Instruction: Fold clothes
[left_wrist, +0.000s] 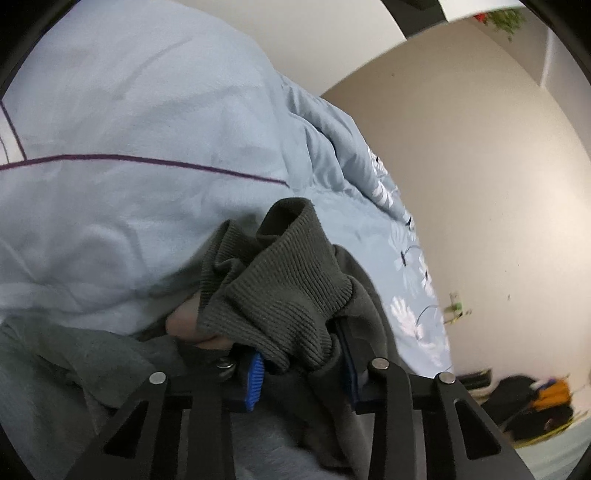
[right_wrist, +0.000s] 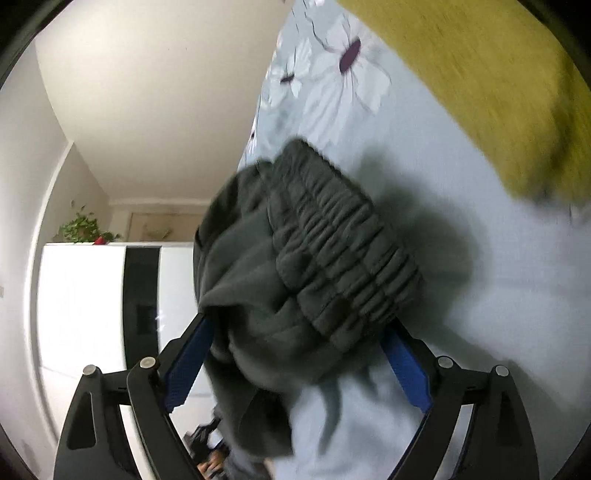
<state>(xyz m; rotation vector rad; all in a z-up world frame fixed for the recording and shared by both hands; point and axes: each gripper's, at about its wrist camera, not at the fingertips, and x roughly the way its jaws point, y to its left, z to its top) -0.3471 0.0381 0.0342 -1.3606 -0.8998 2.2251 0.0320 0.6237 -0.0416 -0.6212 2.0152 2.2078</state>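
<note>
Left gripper (left_wrist: 301, 363) clamps grey garment's ribbed cuff (left_wrist: 291, 291); right gripper (right_wrist: 295, 354) pinches elastic waistband (right_wrist: 343, 266) w/ thick bunch, could slip over bed (right_wrist: 517, 295) edge.

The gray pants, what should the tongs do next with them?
Probably lift both ends and spread them apart: the left tongs grip the ribbed cuff and the right tongs the gray pants' bunched waistband above the bed.

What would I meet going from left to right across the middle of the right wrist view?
White cabinet → its black panel → dark grey garment held in the right gripper → light blue bedding. The yellow cloth sits higher, at upper right.
</note>
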